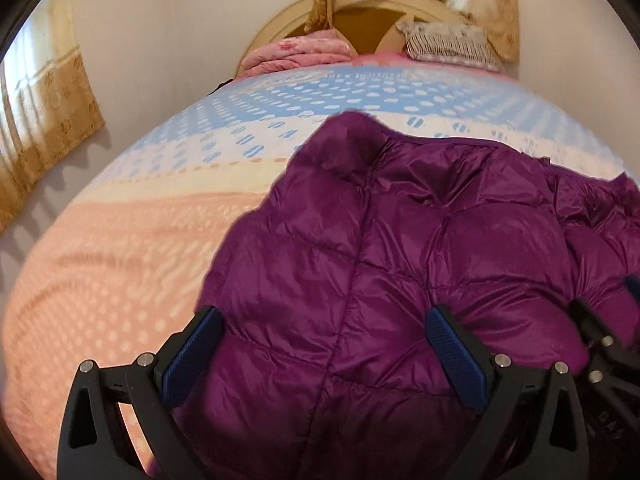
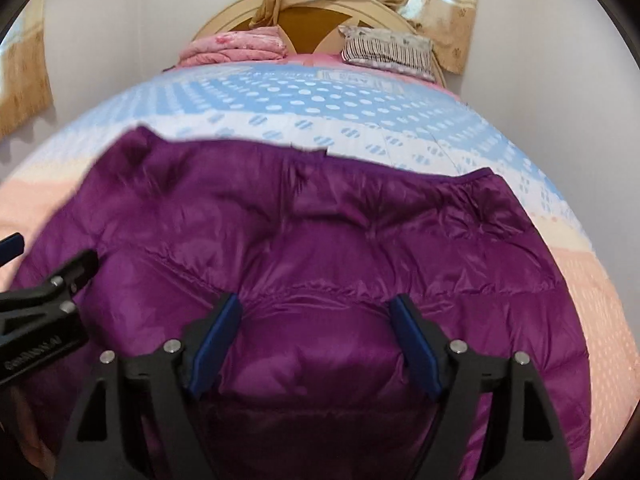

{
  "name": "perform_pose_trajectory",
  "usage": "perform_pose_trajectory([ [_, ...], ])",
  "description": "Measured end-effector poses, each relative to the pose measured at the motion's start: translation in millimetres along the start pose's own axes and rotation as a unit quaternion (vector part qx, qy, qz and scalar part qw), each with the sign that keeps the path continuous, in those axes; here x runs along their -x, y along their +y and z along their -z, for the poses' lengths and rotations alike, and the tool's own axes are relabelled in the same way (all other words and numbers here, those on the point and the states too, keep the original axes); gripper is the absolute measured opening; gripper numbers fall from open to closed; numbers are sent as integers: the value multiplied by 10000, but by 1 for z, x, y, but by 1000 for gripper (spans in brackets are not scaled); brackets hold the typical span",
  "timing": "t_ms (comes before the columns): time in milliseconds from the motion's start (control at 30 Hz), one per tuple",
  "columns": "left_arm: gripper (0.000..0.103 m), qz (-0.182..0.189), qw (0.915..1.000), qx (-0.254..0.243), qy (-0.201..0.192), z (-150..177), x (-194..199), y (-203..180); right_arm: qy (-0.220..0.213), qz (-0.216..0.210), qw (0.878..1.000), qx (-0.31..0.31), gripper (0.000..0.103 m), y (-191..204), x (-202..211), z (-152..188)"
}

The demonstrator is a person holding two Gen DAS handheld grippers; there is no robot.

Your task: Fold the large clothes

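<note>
A purple quilted down jacket (image 1: pixel 400 264) lies spread on the bed, filling the lower right of the left wrist view and the middle of the right wrist view (image 2: pixel 320 240). My left gripper (image 1: pixel 324 354) hovers over the jacket's left part, its blue pads wide apart with puffy fabric below and between them. My right gripper (image 2: pixel 316 340) stands open over a bulging quilted panel near the jacket's near edge; its pads do not press the fabric. Each gripper shows at the edge of the other's view, the right one (image 1: pixel 600 344) and the left one (image 2: pixel 52 292), close beside each other.
The bed (image 1: pixel 120 264) has a pink and blue dotted cover. At its head lie a folded pink quilt (image 1: pixel 296 54) and a striped pillow (image 1: pixel 452 46) against a round headboard (image 2: pixel 320 12). Gold curtains (image 1: pixel 44 120) hang on the left wall and behind the headboard.
</note>
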State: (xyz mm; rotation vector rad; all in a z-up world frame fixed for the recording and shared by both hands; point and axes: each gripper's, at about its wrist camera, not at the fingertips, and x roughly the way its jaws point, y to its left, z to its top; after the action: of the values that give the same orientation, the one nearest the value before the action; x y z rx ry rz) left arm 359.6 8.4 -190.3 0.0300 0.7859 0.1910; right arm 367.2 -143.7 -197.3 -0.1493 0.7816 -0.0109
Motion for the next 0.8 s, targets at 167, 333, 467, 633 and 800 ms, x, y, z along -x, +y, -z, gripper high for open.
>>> perform_pose_trajectory([
  [167, 102, -22, 10000, -12, 51, 0, -3, -2, 117, -23, 9999, -31, 84, -1, -10, 4],
  [333, 102, -121, 9993, 358, -53, 9, 29, 29, 85, -125, 9997, -210, 84, -12, 14, 5],
  [467, 102, -254, 9967, 740, -199, 37, 60, 69, -317, -245, 9987, -321, 92, -17, 69, 26],
  [633, 102, -211, 9911, 1268, 354, 67, 47, 89, -248, -185, 9995, -71, 93, -7, 77, 51],
  [800, 102, -70, 9920, 1229, 269, 70, 49, 82, -159, -112, 9998, -36, 93, -9, 62, 58],
])
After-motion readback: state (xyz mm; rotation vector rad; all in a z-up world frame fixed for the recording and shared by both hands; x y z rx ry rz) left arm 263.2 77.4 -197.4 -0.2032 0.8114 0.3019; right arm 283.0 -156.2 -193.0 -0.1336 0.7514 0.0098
